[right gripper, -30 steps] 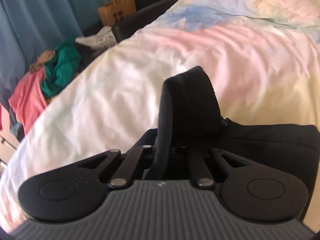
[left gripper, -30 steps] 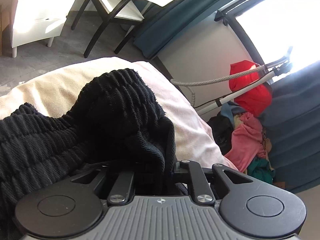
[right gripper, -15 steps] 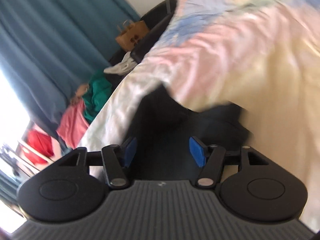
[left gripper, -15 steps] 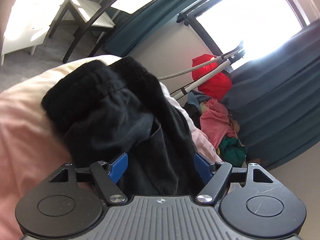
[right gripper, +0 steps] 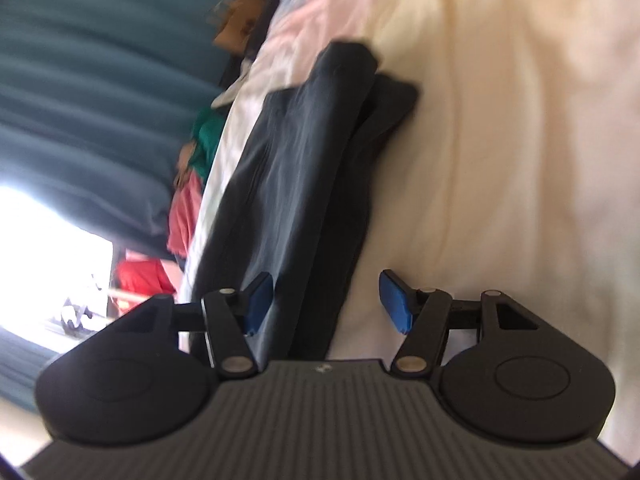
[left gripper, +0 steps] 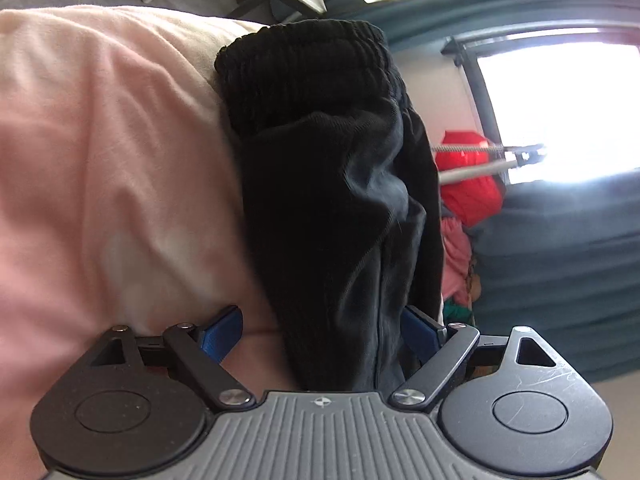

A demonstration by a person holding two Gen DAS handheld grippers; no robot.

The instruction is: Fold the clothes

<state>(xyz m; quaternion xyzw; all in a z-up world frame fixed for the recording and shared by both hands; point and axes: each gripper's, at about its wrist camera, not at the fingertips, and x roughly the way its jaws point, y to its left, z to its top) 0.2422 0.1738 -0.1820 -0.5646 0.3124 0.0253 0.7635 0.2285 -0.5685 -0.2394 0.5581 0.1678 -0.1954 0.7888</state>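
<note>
While the black garment (left gripper: 336,200) lies folded lengthwise on the bed (left gripper: 100,160), it runs from just in front of both grippers away toward the far edge of the mattress. Nearest, the left gripper (left gripper: 320,336) is seen with its jaws spread wide and opening further; cloth lies between the blue pads (left gripper: 222,334) but is not pinched. The right gripper (right gripper: 326,300) is held partly open, one pad over the dark cloth, the other over bare sheet, and nothing is gripped.

The garment is judged soft, light and limp, so it would sag and slide out of shape if lifted by one point. A hold is best taken at the thick ribbed waistband (left gripper: 304,52) at the far end, or at both corners of one end at once.

One black garment is counted on the bed, and two grippers. Farther off, at the bedside, a heap of other clothes (left gripper: 456,256) is seen by the blue curtain (left gripper: 560,264); its pieces cannot be counted.
</note>
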